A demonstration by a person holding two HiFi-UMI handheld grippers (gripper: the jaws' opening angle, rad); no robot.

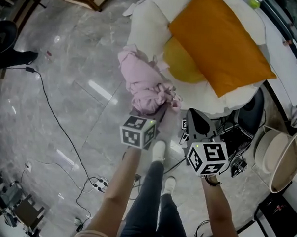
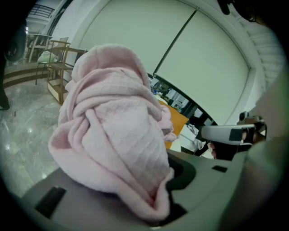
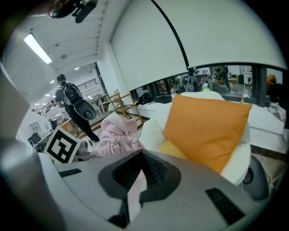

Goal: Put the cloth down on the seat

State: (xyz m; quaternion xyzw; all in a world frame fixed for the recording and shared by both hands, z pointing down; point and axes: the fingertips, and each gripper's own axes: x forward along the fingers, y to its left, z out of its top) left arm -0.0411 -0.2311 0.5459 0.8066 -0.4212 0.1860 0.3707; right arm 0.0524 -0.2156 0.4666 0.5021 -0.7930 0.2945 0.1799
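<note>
Left gripper [image 2: 165, 189] is clamped on the cloth [image 2: 113, 135]. It's a pink bunched-up wad, and one fold is pinched right between my jaws while the rest balloons up and fills most of the left gripper view. From the head view the cloth [image 1: 147, 83] hangs in the air over the floor [image 1: 66, 87], just beside the seat's [image 1: 143, 22] near-left edge. It's not lying on the seat, and I can't tell whether it brushes the edge.

Right gripper [image 3: 142, 154] has its jaws pressed together at the tips, with nothing pinched in them. It's hovering low, near the front of the seat and to the right of the cloth.

The seat is a white padded thing with an orange cushion [image 1: 220, 40] lying across it and a yellow cushion [image 1: 182, 65] poking out underneath. A black cable [image 1: 50, 111] snakes across the floor on my left.
</note>
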